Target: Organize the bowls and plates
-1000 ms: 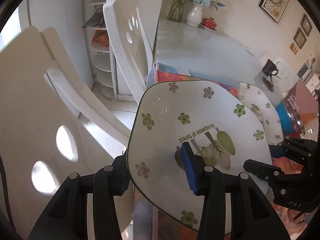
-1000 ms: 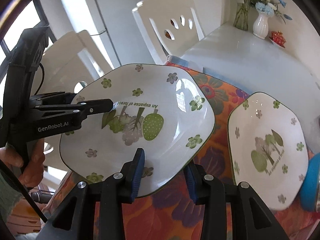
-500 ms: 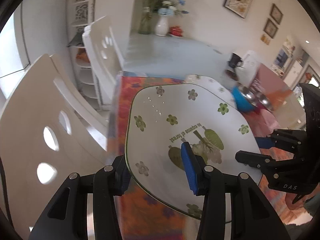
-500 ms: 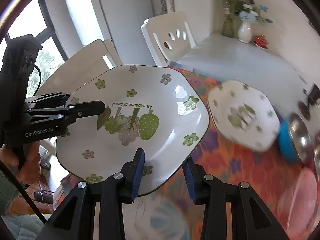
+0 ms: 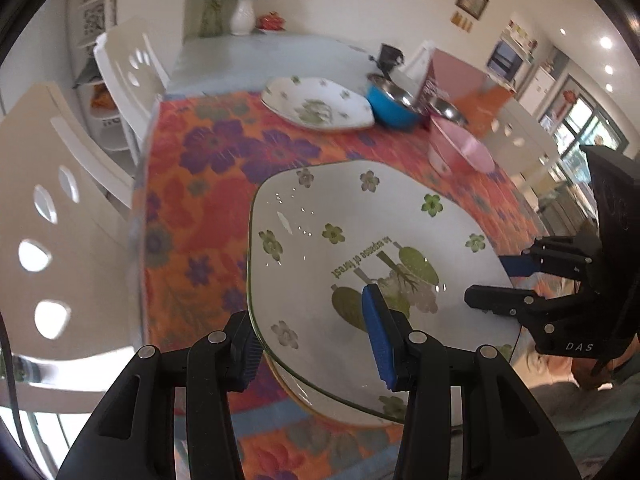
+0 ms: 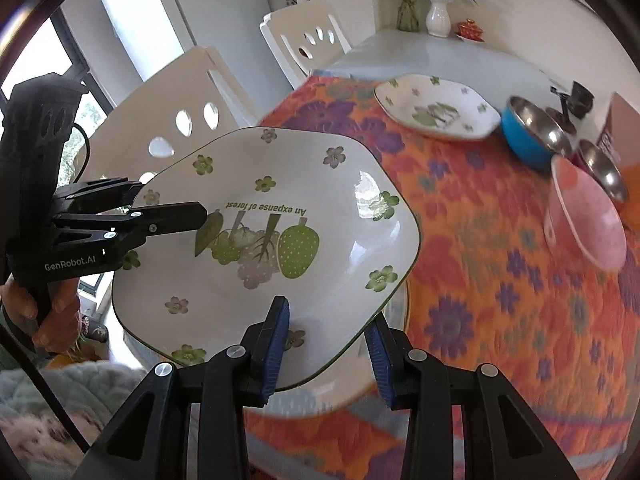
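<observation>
A white plate with green flowers and a forest print (image 5: 352,248) (image 6: 280,216) is held in the air above the table's near edge. My left gripper (image 5: 316,340) is shut on its rim, one blue pad on top. My right gripper (image 6: 328,344) is shut on the opposite rim. Each gripper shows in the other's view: the right one (image 5: 520,280), the left one (image 6: 160,208). A second matching plate (image 5: 316,104) (image 6: 436,108) lies flat at the far end of the cloth. Beside it stand a blue bowl (image 5: 392,106) (image 6: 532,132), a steel bowl (image 6: 604,168) and a pink bowl (image 5: 460,148) (image 6: 584,216).
An orange flowered cloth (image 5: 216,184) (image 6: 500,280) covers the near part of the table. White chairs (image 5: 52,200) (image 6: 188,100) stand along its left side. A vase with flowers (image 5: 242,16) (image 6: 436,20) and a dark cup (image 5: 388,56) stand on the bare far part.
Both grippers have carried the plate back and to the right, toward the table's near edge. The second plate and the bowls now sit farther away in both views.
</observation>
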Tool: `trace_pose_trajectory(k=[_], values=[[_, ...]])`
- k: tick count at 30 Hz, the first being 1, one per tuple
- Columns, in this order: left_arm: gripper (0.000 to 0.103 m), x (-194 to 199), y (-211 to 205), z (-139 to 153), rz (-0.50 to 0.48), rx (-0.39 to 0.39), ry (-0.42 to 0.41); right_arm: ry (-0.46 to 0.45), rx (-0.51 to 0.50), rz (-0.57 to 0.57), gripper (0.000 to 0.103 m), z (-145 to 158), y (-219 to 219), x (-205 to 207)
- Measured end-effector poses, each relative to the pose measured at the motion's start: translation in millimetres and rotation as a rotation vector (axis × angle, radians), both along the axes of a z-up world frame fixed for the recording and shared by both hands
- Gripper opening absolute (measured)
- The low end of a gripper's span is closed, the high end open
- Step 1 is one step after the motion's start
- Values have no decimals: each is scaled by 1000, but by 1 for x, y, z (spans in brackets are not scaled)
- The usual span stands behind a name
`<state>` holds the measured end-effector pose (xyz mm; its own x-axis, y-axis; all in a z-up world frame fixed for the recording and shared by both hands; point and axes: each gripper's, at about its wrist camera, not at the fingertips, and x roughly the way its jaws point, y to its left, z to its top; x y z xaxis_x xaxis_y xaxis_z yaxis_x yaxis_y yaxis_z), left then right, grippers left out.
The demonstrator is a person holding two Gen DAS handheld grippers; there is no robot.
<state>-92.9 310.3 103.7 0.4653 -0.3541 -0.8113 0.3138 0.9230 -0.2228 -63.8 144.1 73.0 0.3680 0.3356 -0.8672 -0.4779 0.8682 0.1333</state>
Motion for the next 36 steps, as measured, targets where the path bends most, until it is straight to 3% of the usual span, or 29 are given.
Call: trace_pose_trajectory(k=[8, 12, 17, 20, 25, 27, 32, 36], values=[[42, -18, -17, -21, -38, 1, 22, 35, -24, -32, 37, -17, -15, -22], [42, -17, -21, -30, -44, -27, 43, 69, -32, -56, 37, -27, -21, -22], [42, -10, -21, -40, -49, -7, 54, 76, -48, -70, 37, -36, -23, -25], [42, -5, -15, -44, -35, -44, 79, 25, -39, 4, 36, -28, -8, -32], [41, 3, -9, -51, -20, 9, 112, -50, -204, 112, 36, -31, 28, -44], [40, 5, 1, -45, -7, -20, 107, -31, -190, 84, 36, -31, 21, -40], [40, 18, 22, -24, 44, 4, 32, 15, -83, -57, 36, -19, -15, -14], [40, 37, 30, -5, 80, -28, -17, 27, 26, -188, 50, -9, -34, 19]])
